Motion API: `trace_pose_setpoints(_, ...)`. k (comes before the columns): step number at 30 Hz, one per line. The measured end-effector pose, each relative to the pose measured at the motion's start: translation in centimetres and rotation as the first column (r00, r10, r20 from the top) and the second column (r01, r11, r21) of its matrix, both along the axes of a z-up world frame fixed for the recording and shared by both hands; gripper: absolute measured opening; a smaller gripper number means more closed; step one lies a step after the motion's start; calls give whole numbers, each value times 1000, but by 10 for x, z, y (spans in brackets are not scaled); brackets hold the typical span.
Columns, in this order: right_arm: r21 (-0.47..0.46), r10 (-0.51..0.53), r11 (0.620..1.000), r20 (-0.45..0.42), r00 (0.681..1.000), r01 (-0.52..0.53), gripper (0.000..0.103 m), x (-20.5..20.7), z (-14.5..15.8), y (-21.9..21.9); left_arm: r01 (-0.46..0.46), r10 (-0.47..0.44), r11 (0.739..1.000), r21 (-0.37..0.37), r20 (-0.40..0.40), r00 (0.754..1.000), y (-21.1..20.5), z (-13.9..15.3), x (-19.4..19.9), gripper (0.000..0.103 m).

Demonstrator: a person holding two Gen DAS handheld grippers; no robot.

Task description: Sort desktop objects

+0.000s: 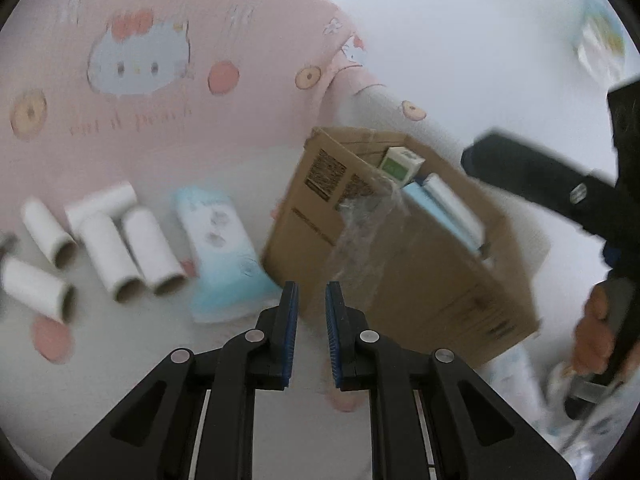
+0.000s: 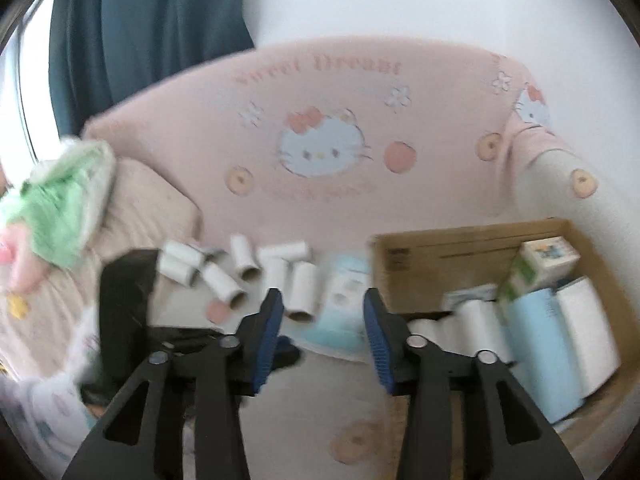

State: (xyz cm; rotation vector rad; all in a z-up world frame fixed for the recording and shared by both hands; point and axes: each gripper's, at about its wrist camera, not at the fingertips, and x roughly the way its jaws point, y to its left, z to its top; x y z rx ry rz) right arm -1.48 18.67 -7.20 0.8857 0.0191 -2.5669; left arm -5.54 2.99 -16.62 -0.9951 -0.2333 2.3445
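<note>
Left gripper [image 1: 311,316] seen narrow, nothing held. Right gripper [image 2: 324,340] seen wider, empty, judged freed for next pick. Paper tubes [image 2: 240,268] left loose on bedding beside blue pack [image 2: 340,300]; cardboard box [image 1: 420,280] already loaded with rolls, cartons.

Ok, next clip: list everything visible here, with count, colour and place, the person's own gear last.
cardboard tubes: at least seven, white, scattered on the bed left of the box
tissue pack: one, pale blue, between tubes and box
cardboard box: one, brown, open, right side, holding rolls and packs
small carton: one, white and green, in the box's far corner
headboard cover: one, pink, cartoon cat print, behind everything
curtain: one, dark teal, upper left
plush toy: one, green, far left
left gripper: black, blue pads, narrow gap, empty
right gripper: black, blue pads, open, empty
</note>
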Motion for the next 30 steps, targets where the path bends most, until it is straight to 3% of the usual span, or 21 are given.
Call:
trace_pose_setpoints(1, -18, -3, 1000, -22, 1000, 3, 53, 3, -2, -4, -9, 8, 1000, -16, -18, 1000, -1, 1, 1, 16)
trace_pose_setpoints(3, -13, -22, 1000, -60, 998, 21, 56, 7, -7, -14, -43, 43, 999, -15, -8, 999, -9, -1, -2, 16)
trace_pose_setpoints(8, 45, -57, 997, -102, 993, 62, 63, 4, -15, -39, -180, 169, 979, 93, 110, 979, -55, -11, -22, 16)
trace_pose_setpoints(12, -134, -73, 989, -11, 997, 70, 81, -14, -21, -36, -259, 247, 961, 102, 114, 962, -84, -13, -30, 16)
trace_pose_setpoints(14, -159, -101, 981, 80, 992, 113, 83, -31, -26, -38, -306, 293, 945, 112, 120, 949, -98, -14, -33, 16)
trace_pose_setpoints(18, -183, -86, 977, 145, 986, 112, 83, -49, -32, -46, -349, 309, 916, 199, 207, 928, -118, -24, -45, 16)
trace_pose_setpoints(21, -231, -35, 970, 192, 981, 80, 83, -56, -38, -53, -382, 310, 885, 265, 275, 910, -130, -35, -55, 16)
trace_pose_setpoints(24, -202, -9, 978, 200, 980, 50, 83, -60, -44, -64, -403, 300, 853, 331, 321, 899, -138, -41, -62, 16)
trace_pose_setpoints(28, -75, -8, 997, 170, 985, 21, 83, -68, -59, -86, -475, 327, 801, 364, 398, 857, -150, -56, -73, 44)
trace_pose_setpoints(29, -55, -7, 998, 161, 987, 16, 83, -71, -62, -90, -494, 330, 782, 380, 419, 846, -154, -61, -75, 48)
trace_pose_setpoints(30, -37, -4, 999, 155, 988, 9, 83, -74, -66, -93, -520, 325, 747, 415, 455, 829, -161, -68, -78, 49)
